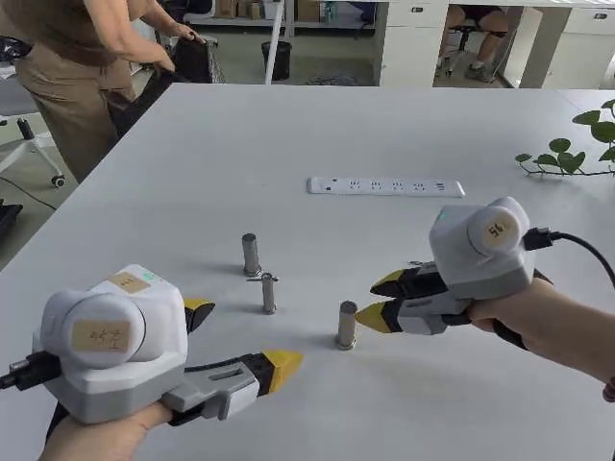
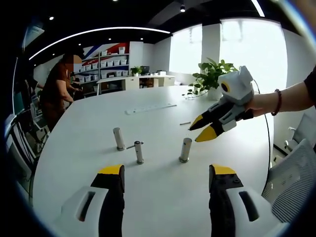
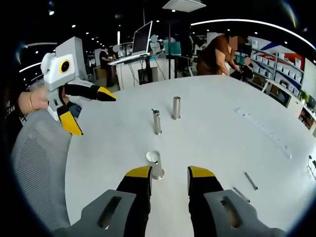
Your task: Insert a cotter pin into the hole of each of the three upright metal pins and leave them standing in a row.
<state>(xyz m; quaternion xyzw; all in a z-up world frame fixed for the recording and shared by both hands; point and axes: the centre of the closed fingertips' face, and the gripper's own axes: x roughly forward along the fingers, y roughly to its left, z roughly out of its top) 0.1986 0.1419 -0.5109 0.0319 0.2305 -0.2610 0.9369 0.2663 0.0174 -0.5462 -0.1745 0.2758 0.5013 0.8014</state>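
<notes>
Three upright metal pins stand in a loose row on the white table: the far one point(image 1: 251, 254), the middle one point(image 1: 268, 293) and the near one point(image 1: 346, 325). A cotter pin point(image 1: 263, 279) crosses the middle pin's top. My right gripper point(image 1: 375, 303) is open and empty, its tips just right of the near pin point(image 3: 155, 164). My left gripper point(image 1: 245, 336) is open wide and empty, low at the left, facing the row point(image 2: 139, 152). Two loose cotter pins point(image 3: 250, 180) lie on the table beside the right gripper.
A white power strip point(image 1: 386, 186) lies beyond the pins. Plant leaves point(image 1: 577, 154) reach in from the right edge. A person point(image 1: 77, 58) stands at the table's far left corner. Desks and chairs fill the room behind.
</notes>
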